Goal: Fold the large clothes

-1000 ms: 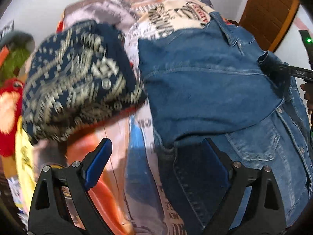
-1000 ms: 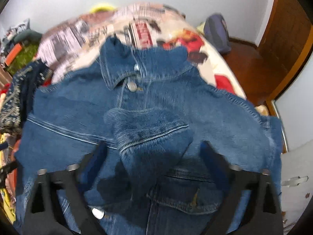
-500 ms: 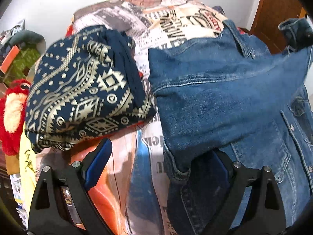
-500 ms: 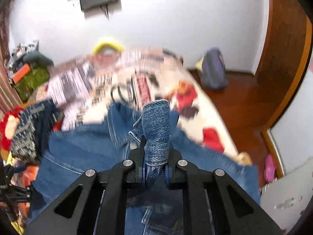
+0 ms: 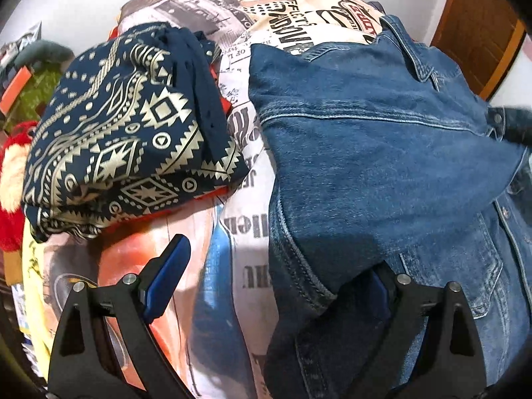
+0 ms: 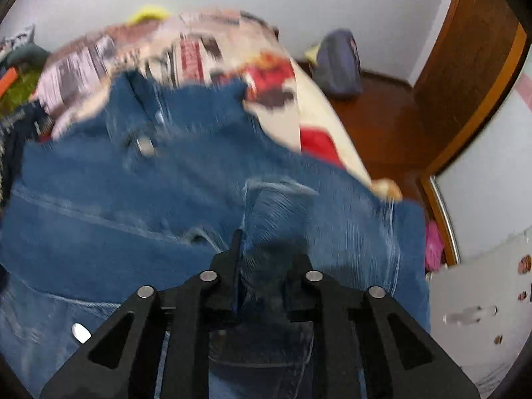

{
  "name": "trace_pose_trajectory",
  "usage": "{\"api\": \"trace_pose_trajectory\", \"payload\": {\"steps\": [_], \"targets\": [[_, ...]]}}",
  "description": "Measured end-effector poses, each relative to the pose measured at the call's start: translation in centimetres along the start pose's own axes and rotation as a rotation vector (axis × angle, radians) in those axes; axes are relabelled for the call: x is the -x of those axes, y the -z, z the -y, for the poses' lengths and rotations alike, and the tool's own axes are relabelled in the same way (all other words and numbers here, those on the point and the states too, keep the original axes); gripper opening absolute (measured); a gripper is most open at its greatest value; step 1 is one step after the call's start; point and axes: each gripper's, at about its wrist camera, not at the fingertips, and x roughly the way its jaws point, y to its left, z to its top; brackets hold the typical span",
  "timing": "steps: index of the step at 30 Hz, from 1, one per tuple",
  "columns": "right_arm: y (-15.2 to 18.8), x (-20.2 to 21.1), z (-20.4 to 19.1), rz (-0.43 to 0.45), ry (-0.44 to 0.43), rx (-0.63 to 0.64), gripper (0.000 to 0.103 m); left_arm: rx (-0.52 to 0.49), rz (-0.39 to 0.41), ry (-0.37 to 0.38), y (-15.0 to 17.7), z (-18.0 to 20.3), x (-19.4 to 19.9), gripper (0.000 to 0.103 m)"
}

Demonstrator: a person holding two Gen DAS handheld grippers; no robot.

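A blue denim jacket [image 5: 375, 153] lies spread on the printed bedspread [image 5: 239, 219], one sleeve folded across its front. My left gripper [image 5: 276, 279] is open and empty; its right finger is under the jacket's left edge. In the right wrist view the jacket [image 6: 109, 206] is blurred. My right gripper [image 6: 262, 262] is shut on the jacket's sleeve cuff [image 6: 276, 216], held low over the jacket's front.
A folded navy garment with a gold pattern [image 5: 123, 139] lies left of the jacket. A red plush toy [image 5: 10, 179] sits at the bed's left edge. A purple bag [image 6: 339, 63] is on the wooden floor by the door [image 6: 472, 76].
My right gripper closed on the sleeve cuff, lifted it high, and has now brought it back down over the jacket. My left gripper stayed open by the jacket's left edge.
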Motion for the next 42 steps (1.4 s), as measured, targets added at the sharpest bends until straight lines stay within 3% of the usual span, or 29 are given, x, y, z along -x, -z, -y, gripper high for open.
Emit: {"api": "trace_pose_trajectory", "payload": {"steps": [4, 6, 10, 16, 20, 23, 26, 29, 32, 38, 42], "targets": [[1.5, 0.2, 0.8, -0.032, 0.061, 0.012, 0.048, -0.006, -0.002, 0.005, 0.4, 0.0, 0.6, 0.093], [2.3, 0.9, 1.7, -0.047, 0.075, 0.000, 0.050, -0.022, 0.003, 0.006, 0.6, 0.2, 1.2, 0.093], [3.4, 3.1, 3.6, -0.054, 0.021, -0.062, 0.050, -0.061, 0.045, 0.009, 1.1, 1.1, 3.6, 0.093], [4.1, 8.2, 6.2, 0.040, -0.067, -0.174, 0.052, -0.105, 0.180, 0.006, -0.6, 2.7, 9.4, 0.093], [4.1, 12.1, 8.1, 0.130, -0.081, -0.194, 0.052, -0.123, 0.281, 0.052, -2.7, 4.2, 13.5, 0.093], [4.2, 13.8, 9.5, 0.184, -0.057, -0.218, 0.062, -0.146, 0.343, 0.114, -4.8, 5.7, 15.9, 0.093], [4.9, 14.7, 11.8, 0.224, -0.026, -0.291, 0.079, -0.189, 0.384, 0.193, -6.4, 7.5, 17.1, 0.094], [6.4, 14.1, 13.9, 0.210, -0.011, -0.370, 0.082, -0.212, 0.378, 0.243, -7.8, 9.6, 16.9, 0.094], [8.2, 12.0, 15.9, 0.143, -0.022, -0.448, 0.082, -0.222, 0.346, 0.259, -8.7, 11.5, 15.4, 0.094], [12.7, 4.4, 19.3, -0.021, -0.168, -0.691, 0.082, -0.244, 0.233, 0.265, -8.8, 14.7, 10.2, 0.094], [14.9, -0.6, 20.3, -0.127, -0.177, -0.823, 0.080, -0.259, 0.146, 0.326, -8.1, 15.7, 7.2, 0.094]]}}
